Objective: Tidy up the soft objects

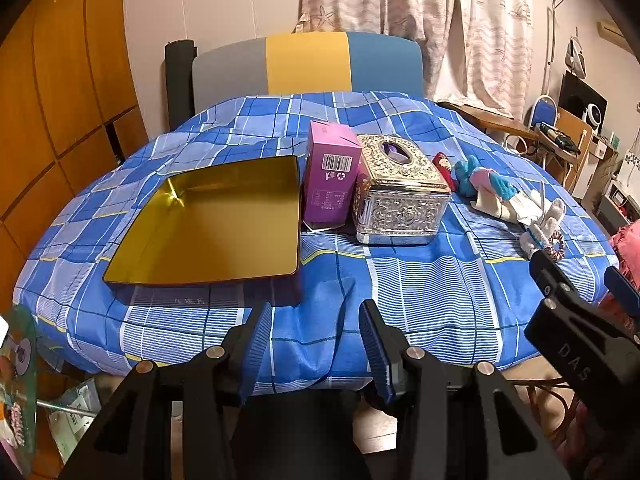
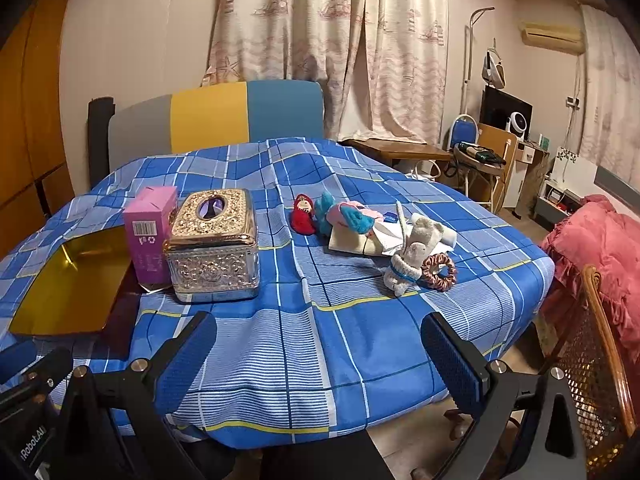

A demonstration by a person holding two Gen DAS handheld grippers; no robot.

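A pile of soft things lies on the right of the blue checked tablecloth (image 2: 360,332): a red plush (image 2: 303,214), a blue-and-pink plush (image 2: 348,216), folded cream cloths (image 2: 360,245), a white bunny plush (image 2: 412,256) and a brown scrunchie (image 2: 439,271). A gold tin tray (image 1: 208,220) lies on the left with nothing in it. My left gripper (image 1: 314,320) hovers at the table's front edge, partly open, with nothing between its fingers. My right gripper (image 2: 318,332) stands wide open in front of the pile, holding nothing, and its tip (image 1: 580,276) shows near the scrunchie (image 1: 554,246).
A pink carton (image 1: 330,176) and an ornate silver tissue box (image 1: 400,196) stand between the tray and the soft pile. A grey, yellow and blue chair back (image 2: 216,116) rises behind the table. A wicker chair (image 2: 596,352) and pink bedding (image 2: 600,240) are at the right.
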